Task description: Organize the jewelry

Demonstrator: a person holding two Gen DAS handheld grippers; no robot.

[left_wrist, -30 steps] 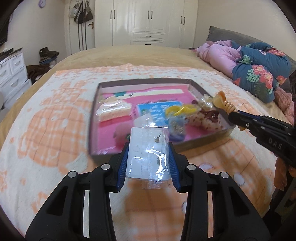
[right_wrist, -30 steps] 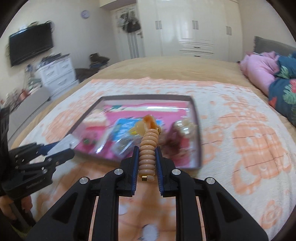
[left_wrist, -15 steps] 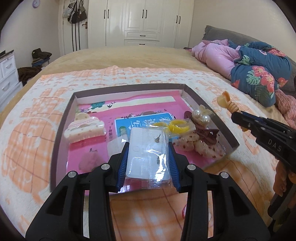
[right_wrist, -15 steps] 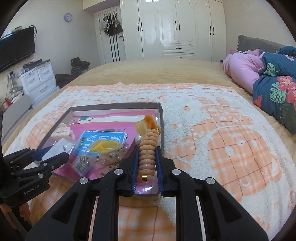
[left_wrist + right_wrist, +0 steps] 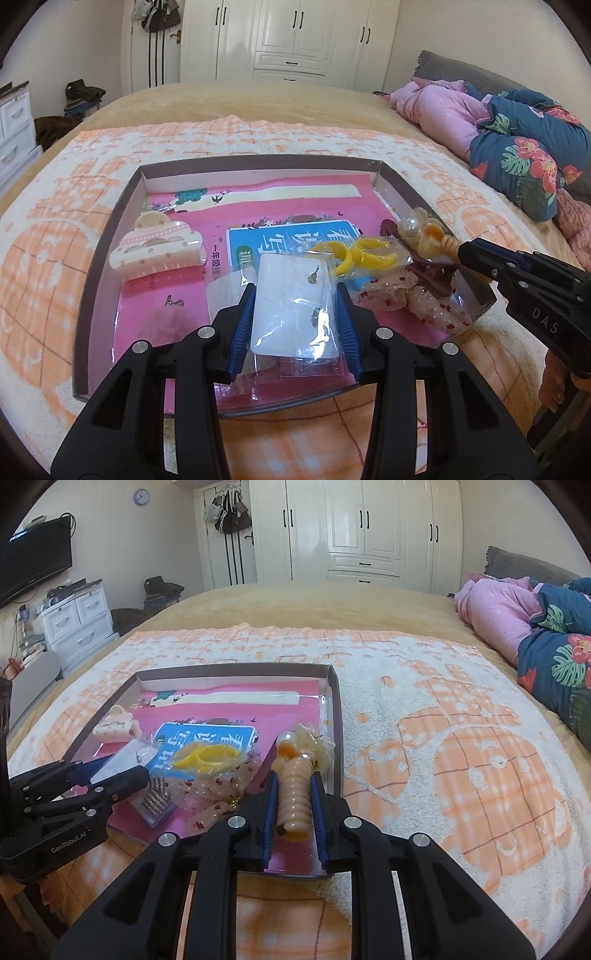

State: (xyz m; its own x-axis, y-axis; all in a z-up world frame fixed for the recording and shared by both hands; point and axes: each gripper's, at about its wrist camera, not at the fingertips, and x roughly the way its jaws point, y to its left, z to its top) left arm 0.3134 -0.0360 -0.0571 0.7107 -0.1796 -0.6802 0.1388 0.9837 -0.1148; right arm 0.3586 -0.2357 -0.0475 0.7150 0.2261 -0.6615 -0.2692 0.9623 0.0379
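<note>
A shallow rectangular cardboard tray (image 5: 110, 236) with dark outer walls lies on a fleecy white-and-orange checked blanket (image 5: 461, 738) spread over a bed. Its floor is covered by a glossy pink printed sheet (image 5: 295, 199) bearing a blue label. In the tray: a cream, cloud-shaped plastic hair claw (image 5: 157, 245) with pink dotted bands at far left; yellow plastic rings (image 5: 354, 253) in a clear wrapper; a crinkled translucent bag with red specks (image 5: 410, 295); and a pearl-bead ornament (image 5: 415, 225) at the right wall. The left gripper (image 5: 295, 306), blue ribbed pads on black fingers, has its jaws opening, with a white earring card in a clear sleeve (image 5: 291, 302) between them over the tray's near part. The right gripper (image 5: 293, 801) is clamped on a ribbed, peach-coloured plastic hair clip (image 5: 295, 794), held over the tray's near right corner, its tip by the pearl ornament.
</note>
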